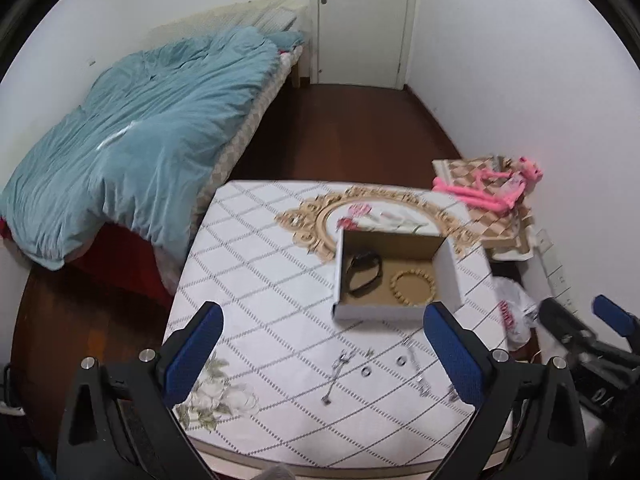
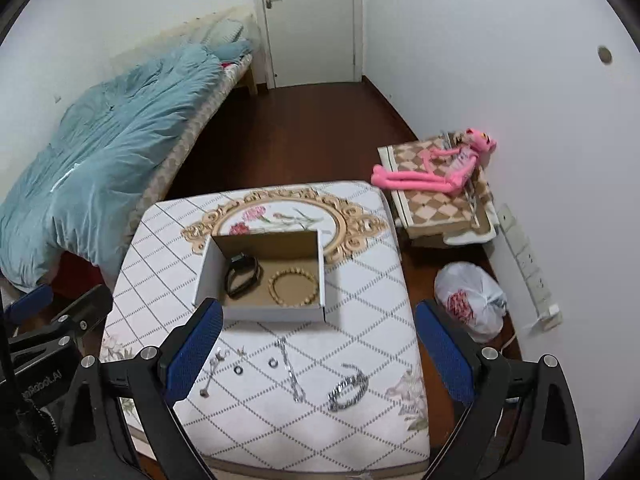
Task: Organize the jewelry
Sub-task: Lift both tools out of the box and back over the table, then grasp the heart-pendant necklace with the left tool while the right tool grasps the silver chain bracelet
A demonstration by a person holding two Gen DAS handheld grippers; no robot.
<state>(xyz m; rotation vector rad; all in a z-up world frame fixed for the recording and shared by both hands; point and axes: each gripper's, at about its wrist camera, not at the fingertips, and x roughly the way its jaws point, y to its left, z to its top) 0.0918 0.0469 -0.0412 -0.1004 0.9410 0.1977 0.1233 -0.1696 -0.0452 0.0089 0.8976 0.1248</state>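
Bedroom, patterned table (image 2: 160, 240). Box (image 2: 264, 314) already holds black band (image 2: 242, 274), bead bracelet (image 2: 293, 286). Silver bracelet (image 2: 347, 389), chain (image 2: 290, 370), rings (image 2: 256, 366) loose in front. Left gripper (image 1: 324, 354), right gripper (image 2: 316, 354) both spread wide, empty. Looks mid-sort; next: lower over one piece, pinch.

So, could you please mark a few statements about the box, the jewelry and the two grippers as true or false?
1. The box holds a beaded bracelet and a black band. True.
2. Two small rings lie inside the box. False: they lie on the tablecloth, in front of it.
3. The right gripper grips the silver bracelet. False: it is open and empty.
4. The left gripper is open. True.
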